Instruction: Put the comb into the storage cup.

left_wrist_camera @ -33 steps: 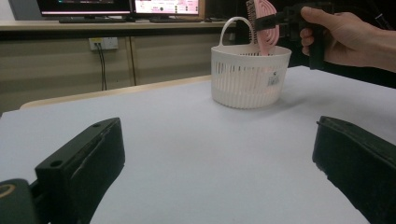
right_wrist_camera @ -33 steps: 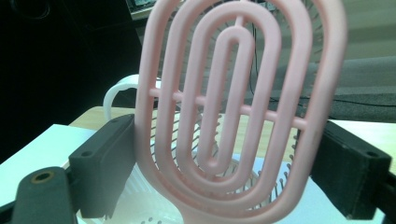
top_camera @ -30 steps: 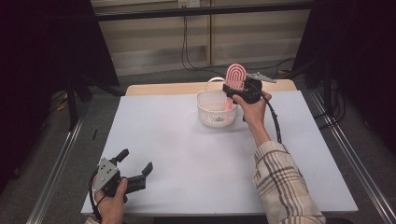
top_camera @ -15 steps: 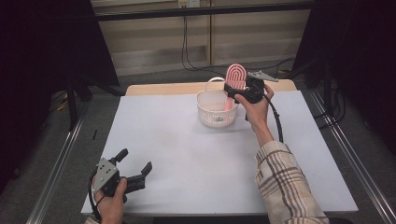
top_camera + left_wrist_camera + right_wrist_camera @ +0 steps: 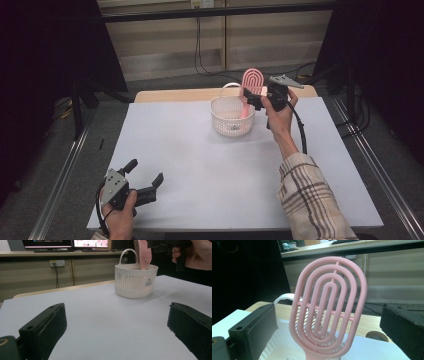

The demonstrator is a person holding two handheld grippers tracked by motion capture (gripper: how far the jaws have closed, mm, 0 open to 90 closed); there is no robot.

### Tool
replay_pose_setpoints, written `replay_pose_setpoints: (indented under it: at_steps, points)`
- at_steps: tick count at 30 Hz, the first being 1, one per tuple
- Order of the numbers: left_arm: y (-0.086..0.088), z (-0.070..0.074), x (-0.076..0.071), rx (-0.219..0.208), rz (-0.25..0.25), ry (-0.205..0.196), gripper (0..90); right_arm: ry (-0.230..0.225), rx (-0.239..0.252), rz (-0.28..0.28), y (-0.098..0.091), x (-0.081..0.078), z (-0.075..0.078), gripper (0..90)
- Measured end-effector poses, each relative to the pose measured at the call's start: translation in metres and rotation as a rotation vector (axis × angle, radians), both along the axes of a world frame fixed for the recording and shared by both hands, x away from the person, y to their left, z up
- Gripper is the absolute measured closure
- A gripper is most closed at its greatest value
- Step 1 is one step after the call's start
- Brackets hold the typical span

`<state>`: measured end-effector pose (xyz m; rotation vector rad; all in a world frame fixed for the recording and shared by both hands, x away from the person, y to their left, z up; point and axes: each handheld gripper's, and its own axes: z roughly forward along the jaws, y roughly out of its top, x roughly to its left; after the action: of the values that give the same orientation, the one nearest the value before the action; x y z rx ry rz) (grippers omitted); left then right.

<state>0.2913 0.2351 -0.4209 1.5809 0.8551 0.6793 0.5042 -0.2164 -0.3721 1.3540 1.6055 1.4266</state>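
Observation:
A pink oval hairbrush (image 5: 252,80) stands upright in a white slatted basket (image 5: 231,122) at the far middle of the white table. My right gripper (image 5: 251,98) is level with the brush head. Its jaws have just been opening and now stand wide on either side of the brush (image 5: 328,307) without pressing it. In the right gripper view the basket's wall (image 5: 279,340) lies below. My left gripper (image 5: 146,171) rests open at the near left with nothing between its jaws. From the left gripper view (image 5: 117,325), the basket (image 5: 135,282) and brush (image 5: 145,253) stand well ahead.
The white table sheet (image 5: 215,170) spreads between the two hands. A strip of wooden tabletop (image 5: 170,95) runs behind the basket. Metal rails (image 5: 370,165) flank the table, and cables (image 5: 200,55) hang at the back.
The right hand has barely shifted and its jaws look a little wider around the brush, which stays upright in the basket. The left gripper has not moved.

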Motion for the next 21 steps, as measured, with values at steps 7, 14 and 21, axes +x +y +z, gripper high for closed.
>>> replay_pose_setpoints:
  at_steps: [7,14,21]
  points:
    - [0.000,-0.001,0.000,0.000,0.000,0.000,2.5,-0.013,-0.024,0.003,-0.001,-0.007,0.003,1.1]
    - [-0.001,-0.001,0.000,0.014,0.002,-0.002,2.5,-0.036,-0.059,-0.014,-0.004,-0.015,0.005,1.2]
    - [0.000,-0.001,-0.001,0.008,0.001,-0.005,2.5,-0.082,-0.103,-0.019,-0.003,-0.023,0.005,1.1]
